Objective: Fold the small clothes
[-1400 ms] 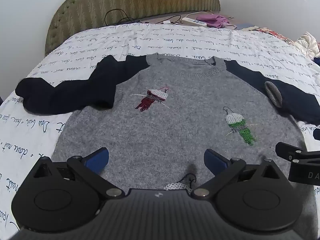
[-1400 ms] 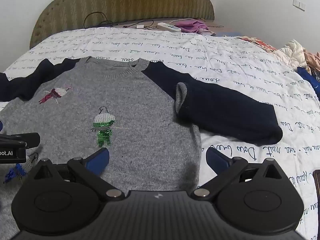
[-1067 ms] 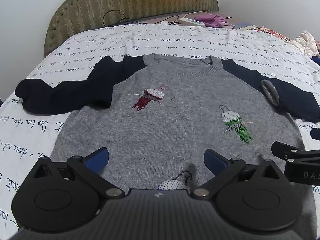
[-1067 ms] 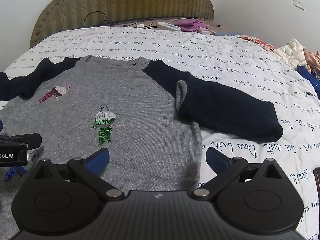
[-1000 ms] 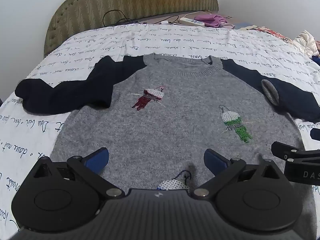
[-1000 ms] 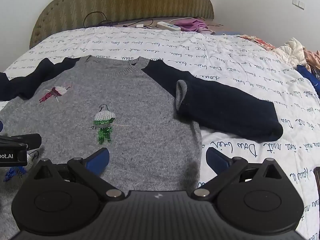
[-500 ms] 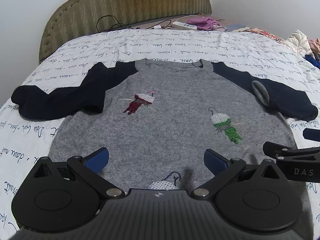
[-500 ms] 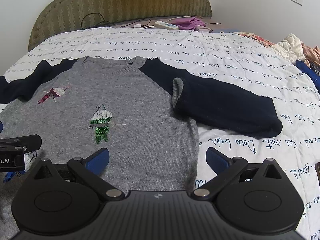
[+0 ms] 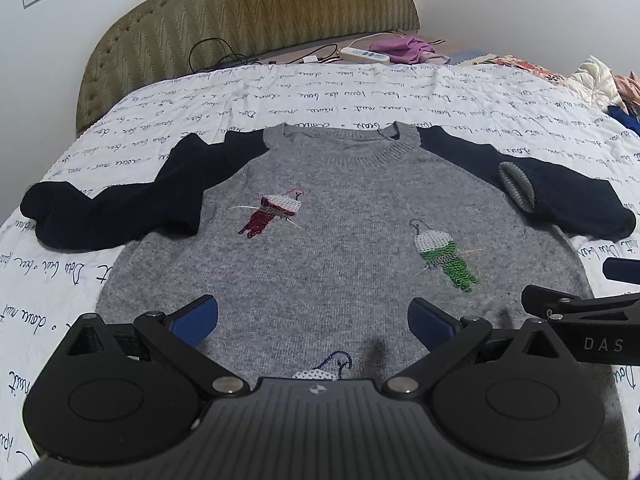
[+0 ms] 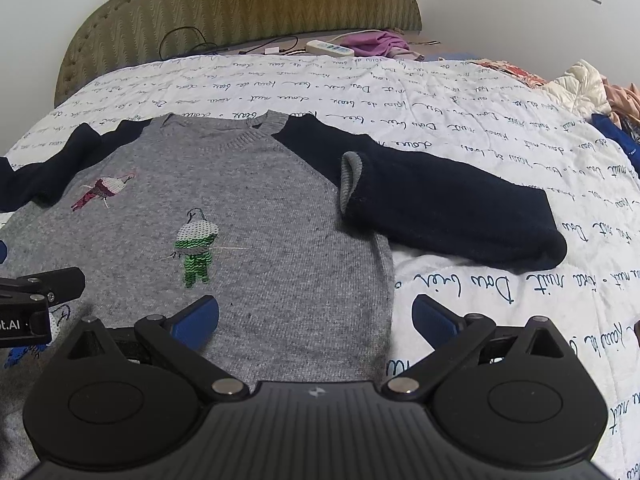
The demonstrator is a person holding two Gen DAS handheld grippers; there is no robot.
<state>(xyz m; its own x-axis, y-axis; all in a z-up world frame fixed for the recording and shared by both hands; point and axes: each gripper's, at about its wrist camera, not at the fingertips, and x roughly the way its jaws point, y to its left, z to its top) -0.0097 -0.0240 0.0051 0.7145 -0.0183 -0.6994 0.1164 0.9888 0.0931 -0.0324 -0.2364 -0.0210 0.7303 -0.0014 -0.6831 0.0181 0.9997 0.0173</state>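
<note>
Both grippers have pulled back a little from the sweater (image 9: 340, 248). Left gripper (image 9: 314, 318) and right gripper (image 10: 316, 318) hover wide open, probably to choose a fold.

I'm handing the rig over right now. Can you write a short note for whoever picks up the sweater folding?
Left tool: open, empty, over the hem of the grey knit sweater with navy sleeves.
Right tool: open, empty, over the sweater's right hem edge.
Sweater lies flat, front up, on the white script-print quilt; both sleeves doubled back on themselves, cuffs near the armpits.
Done: laid out.
Left: fold sleeves in, then the body.
</note>
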